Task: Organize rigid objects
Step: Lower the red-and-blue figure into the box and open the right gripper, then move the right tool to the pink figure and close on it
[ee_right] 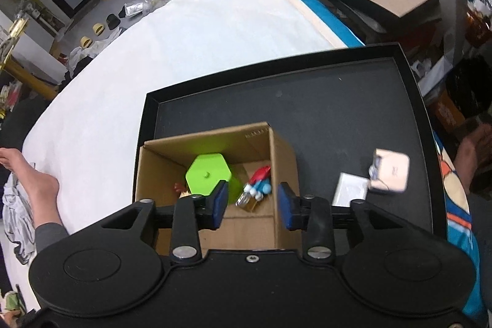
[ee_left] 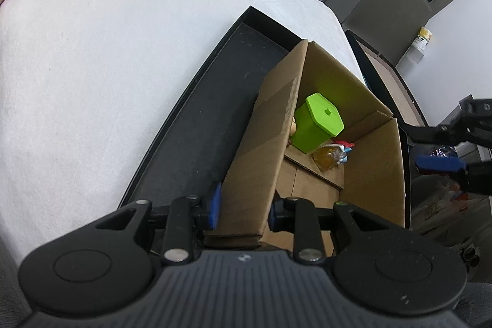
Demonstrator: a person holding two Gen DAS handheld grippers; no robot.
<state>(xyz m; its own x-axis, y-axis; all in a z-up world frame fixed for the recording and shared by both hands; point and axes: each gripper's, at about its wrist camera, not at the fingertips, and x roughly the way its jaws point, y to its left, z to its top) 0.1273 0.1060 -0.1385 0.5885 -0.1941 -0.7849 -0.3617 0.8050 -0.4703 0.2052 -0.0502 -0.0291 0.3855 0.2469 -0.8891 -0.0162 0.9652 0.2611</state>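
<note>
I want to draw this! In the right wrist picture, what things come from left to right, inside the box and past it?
Green hexagonal container → red and blue toy figure → cardboard box wall → flat white packet → pale pink box.

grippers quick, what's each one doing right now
Left hand-held gripper: shut on the cardboard box wall.
Right hand-held gripper: open, holding nothing, above the box.

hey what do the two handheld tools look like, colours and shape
Both match: the left tool and right tool have black ribbed bodies, two round black discs at the sides, silver pivot bolts, black linkage arms, and flat blue pads on the fingers. No cables visible.
</note>
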